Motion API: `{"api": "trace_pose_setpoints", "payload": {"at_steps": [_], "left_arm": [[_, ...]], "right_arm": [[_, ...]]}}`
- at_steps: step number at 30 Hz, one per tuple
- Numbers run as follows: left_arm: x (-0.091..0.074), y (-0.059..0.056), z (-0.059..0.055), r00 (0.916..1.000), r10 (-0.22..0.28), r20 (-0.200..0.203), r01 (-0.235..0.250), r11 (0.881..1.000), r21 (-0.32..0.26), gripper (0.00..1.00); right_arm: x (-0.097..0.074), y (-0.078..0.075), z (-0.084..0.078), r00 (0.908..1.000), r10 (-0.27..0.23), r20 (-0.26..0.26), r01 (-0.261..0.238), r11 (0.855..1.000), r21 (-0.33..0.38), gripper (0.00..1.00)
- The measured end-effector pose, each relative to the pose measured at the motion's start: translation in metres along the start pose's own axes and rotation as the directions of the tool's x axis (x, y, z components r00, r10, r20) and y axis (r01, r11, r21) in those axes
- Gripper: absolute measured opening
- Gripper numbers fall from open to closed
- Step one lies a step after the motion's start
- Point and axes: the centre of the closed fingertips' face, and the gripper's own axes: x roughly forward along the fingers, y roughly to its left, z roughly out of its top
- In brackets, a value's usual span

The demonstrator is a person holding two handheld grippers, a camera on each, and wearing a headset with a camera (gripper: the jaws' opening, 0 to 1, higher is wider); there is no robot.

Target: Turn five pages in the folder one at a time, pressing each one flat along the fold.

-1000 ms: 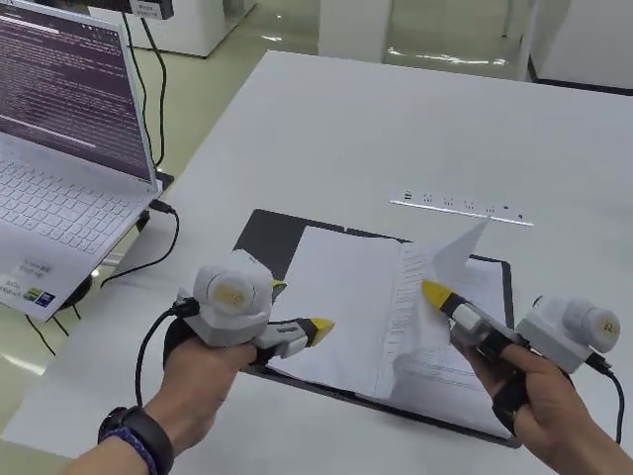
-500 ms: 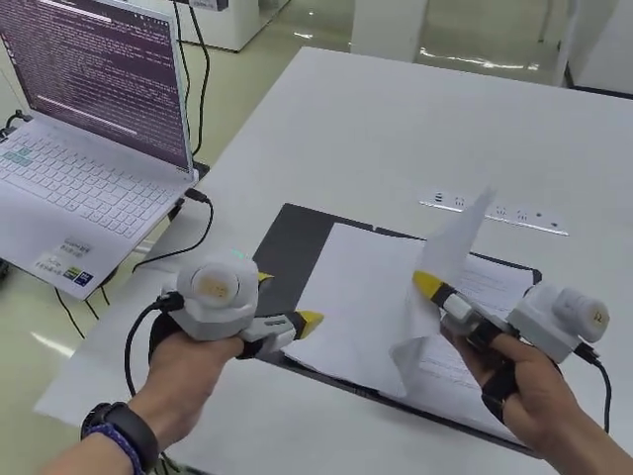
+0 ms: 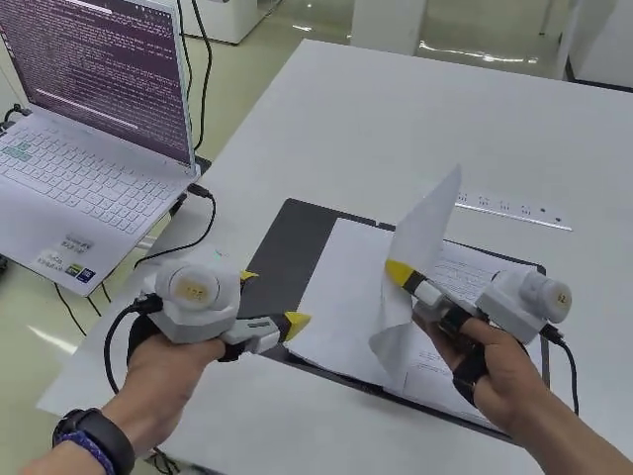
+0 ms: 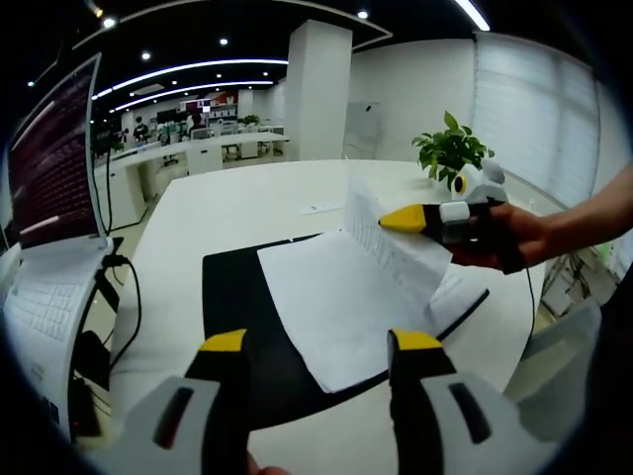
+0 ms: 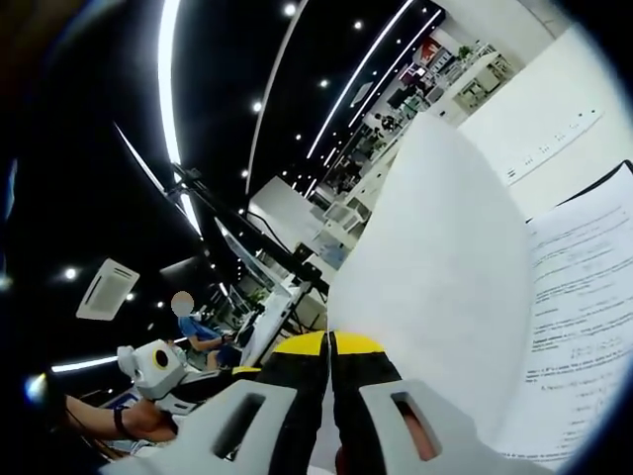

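Right gripper [image 3: 399, 271]: yellow-tipped jaws pressed together, pinching the free edge of a white printed paper sheet [image 3: 425, 230]. In the right gripper view the tips meet w/ no gap, and the sheet [image 5: 445, 257] rises just behind and to one side of them. The sheet stands lifted and curled, top corner in the air, lower part down near the fold of the open black folder [image 3: 282, 237]. The left gripper view shows the same pinch side-on, w/ the yellow tip at the sheet's edge. The person's right hand [image 3: 495, 371] wraps the grip, above the folder's near-right part.

Left gripper [image 4: 320, 341]: yellow tips spread wide, nothing btwn them. It hovers at the folder's near-left edge, pointing across twd the fold, and is held in the person's left hand [image 3: 173, 376], w/ a dark wristwatch [image 3: 94, 435] on that wrist.

The folder lies open and flat on a white table [image 3: 396, 119], close to its near edge. On the left half a plain white page [image 3: 346, 287] lies flat over the black cover. On the right half a printed page [image 3: 470, 272] lies under the raised sheet.

Beyond the folder, apart from it, a white power strip [image 3: 514, 213] lies on the table. Left of the table is an open silver laptop [image 3: 79, 148] w/ text on its screen, and a black cable [image 3: 188, 237] runs by its corner. In the left gripper view a green potted plant [image 4: 450, 148] shows behind the right gripper.
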Motion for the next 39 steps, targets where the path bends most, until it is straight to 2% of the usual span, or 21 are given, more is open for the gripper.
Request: {"api": "trace_pose_setpoints", "payload": {"at_steps": [10, 28, 32, 34, 35, 39], "left_arm": [[-0.006, 0.007, -0.003, 1.0, 0.004, 0.0, -0.004, 1.0, -0.003, 0.54], [-0.01, 0.019, -0.015, 0.9998, 0.015, -0.016, -0.015, 0.999, -0.029, 0.54], [-0.011, 0.022, -0.019, 0.9995, 0.019, -0.024, -0.02, 0.999, -0.034, 0.54], [-0.01, 0.023, -0.021, 0.9994, 0.02, -0.028, -0.021, 0.999, -0.038, 0.53], [-0.01, 0.025, -0.023, 0.9992, 0.023, -0.032, -0.024, 0.999, -0.042, 0.53], [-0.01, 0.024, -0.026, 0.9991, 0.019, -0.039, -0.021, 0.998, -0.052, 0.53]], "right_arm": [[0.015, -0.006, -0.017, 0.9991, -0.014, -0.04, 0.015, 1.0, 0.021, 0.0], [0.047, -0.026, -0.051, 0.9926, -0.05, -0.111, 0.059, 0.995, 0.078, 0.0], [0.054, -0.034, -0.063, 0.9883, -0.073, -0.134, 0.086, 0.992, 0.092, 0.0], [0.057, -0.033, -0.067, 0.9889, -0.073, -0.129, 0.088, 0.989, 0.115, 0.0], [0.06, -0.033, -0.072, 0.9874, -0.073, -0.141, 0.092, 0.987, 0.134, 0.0], [0.067, -0.036, -0.089, 0.9803, -0.077, -0.182, 0.103, 0.985, 0.138, 0.01]]}}
